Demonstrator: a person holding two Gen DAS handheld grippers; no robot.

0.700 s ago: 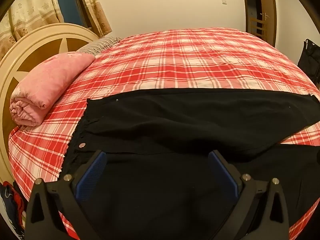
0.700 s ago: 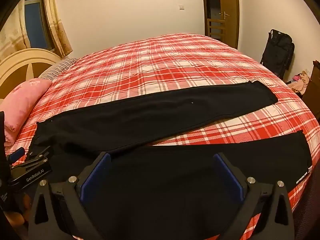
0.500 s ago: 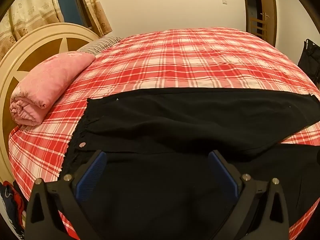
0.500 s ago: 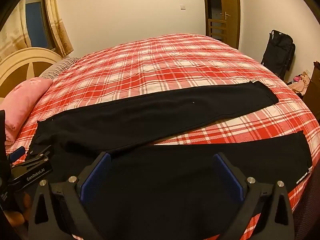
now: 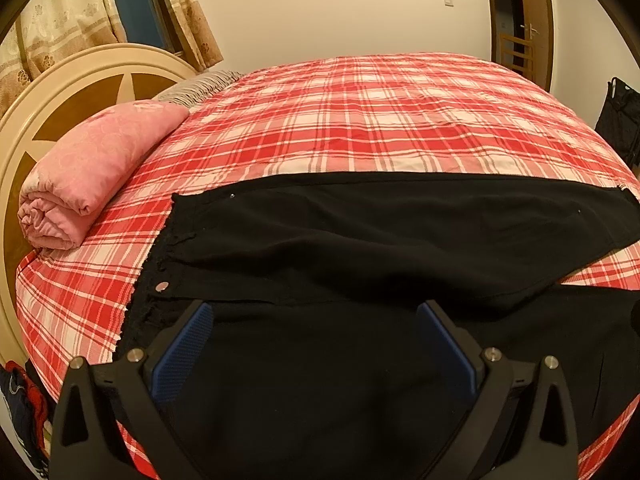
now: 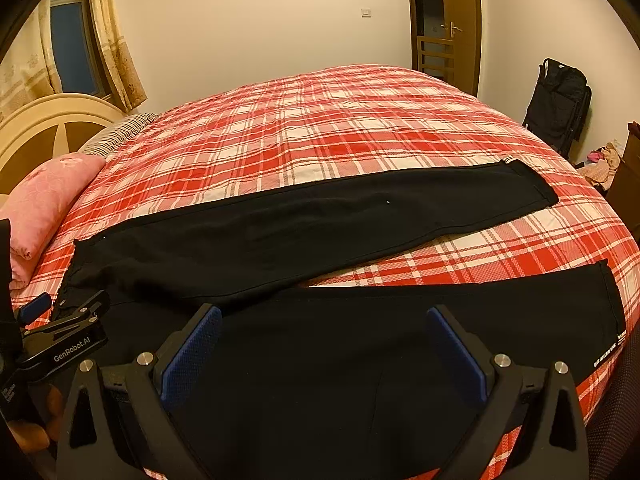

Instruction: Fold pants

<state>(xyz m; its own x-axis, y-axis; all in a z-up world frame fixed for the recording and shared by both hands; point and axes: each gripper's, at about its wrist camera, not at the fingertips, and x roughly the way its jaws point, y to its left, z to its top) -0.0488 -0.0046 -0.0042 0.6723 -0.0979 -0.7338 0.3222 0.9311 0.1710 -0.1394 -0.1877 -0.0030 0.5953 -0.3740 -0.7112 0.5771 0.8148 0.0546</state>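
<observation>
Red plaid bedspread carries black pants, laid flat, legs spread apart toward the right. Left gripper hovers over the waistband end, jaws apart. Right gripper hovers over the near leg, jaws apart. Pink rolled blanket lies beside the headboard.

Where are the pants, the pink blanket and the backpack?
pants [image 6: 320, 236]: right wrist view, middle of far leg.
pink blanket [image 5: 96, 168]: left wrist view, middle of the roll.
backpack [image 6: 558, 100]: right wrist view, its front.
</observation>
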